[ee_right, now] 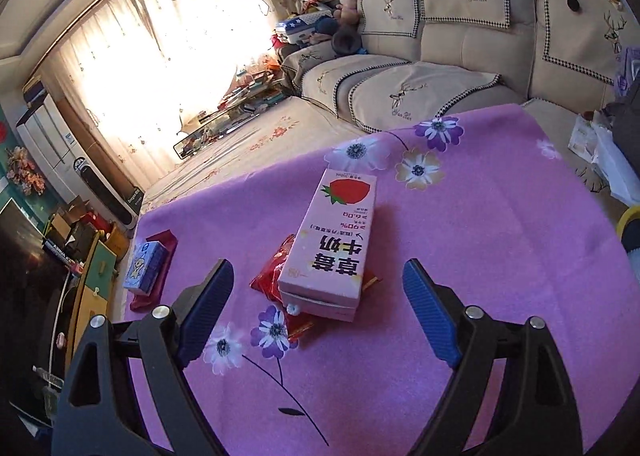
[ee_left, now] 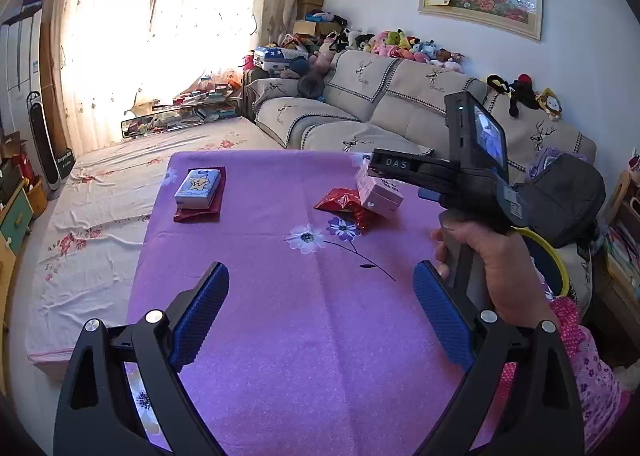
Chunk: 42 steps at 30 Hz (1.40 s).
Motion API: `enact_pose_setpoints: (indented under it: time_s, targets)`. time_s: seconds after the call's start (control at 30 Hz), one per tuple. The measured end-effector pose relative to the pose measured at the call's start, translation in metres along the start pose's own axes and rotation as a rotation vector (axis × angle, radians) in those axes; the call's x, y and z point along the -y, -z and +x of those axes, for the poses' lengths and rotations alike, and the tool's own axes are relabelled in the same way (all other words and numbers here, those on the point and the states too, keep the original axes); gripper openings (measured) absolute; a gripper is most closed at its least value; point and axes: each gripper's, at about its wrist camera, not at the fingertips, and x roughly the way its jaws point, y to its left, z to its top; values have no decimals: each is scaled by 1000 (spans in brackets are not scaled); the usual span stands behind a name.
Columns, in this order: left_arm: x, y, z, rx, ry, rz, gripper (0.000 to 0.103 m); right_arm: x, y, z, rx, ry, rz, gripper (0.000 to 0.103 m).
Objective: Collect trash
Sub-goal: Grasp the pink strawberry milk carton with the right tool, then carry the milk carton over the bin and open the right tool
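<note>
A pink strawberry milk carton (ee_right: 336, 240) lies on the purple flowered tablecloth (ee_right: 480, 256), resting partly on a crumpled red wrapper (ee_right: 270, 276). My right gripper (ee_right: 318, 265) is open just short of the carton. The carton's near end sits between the blue pads without touching them. From the left wrist view, the carton (ee_left: 380, 194) and wrapper (ee_left: 342, 204) sit at the far right of the table, with a hand (ee_left: 492, 268) holding the right tool beside them. My left gripper (ee_left: 320, 288) is open over bare cloth, with nothing between its fingers.
A blue tissue pack (ee_left: 198, 184) rests on a dark red packet (ee_left: 198, 214) at the table's far left. A beige sofa (ee_left: 360, 108) stands behind the table, and a floral-sheeted platform (ee_left: 100, 224) is on the left. A yellow-rimmed round container (ee_left: 558, 260) sits past the right edge.
</note>
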Motion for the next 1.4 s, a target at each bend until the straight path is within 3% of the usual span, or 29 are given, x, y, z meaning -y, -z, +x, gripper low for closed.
enact_pose_setpoints:
  time_s: [0.27,0.33,0.43,0.47,0.63,1.1,1.3,1.4]
  targets:
    - [-2,4,1,-11,11,0,92,-17,2,28,4,56,6,81]
    - [-2,5,1,-13,13,-1,92,-20,0,32,6,74,1,77]
    - [1,5,-1,-15,14,1,92,-18,-2,40,-25,90,3,61]
    - [2,6,-1,-17,15,2,92,-15,-2,43,-37,92,8,51]
    - [5,5,-2,-16,17,6,92,-6,2,40,-50,85,-8,49]
    - [26,5,5,-22,40,43,92,30,19,-67,16,-31,-133,47]
    - [41,6,14,-34,54,58,92,82,34,-122,40,-4,-150,47]
    - [49,6,17,-41,61,75,92,124,35,-148,80,77,-124,47]
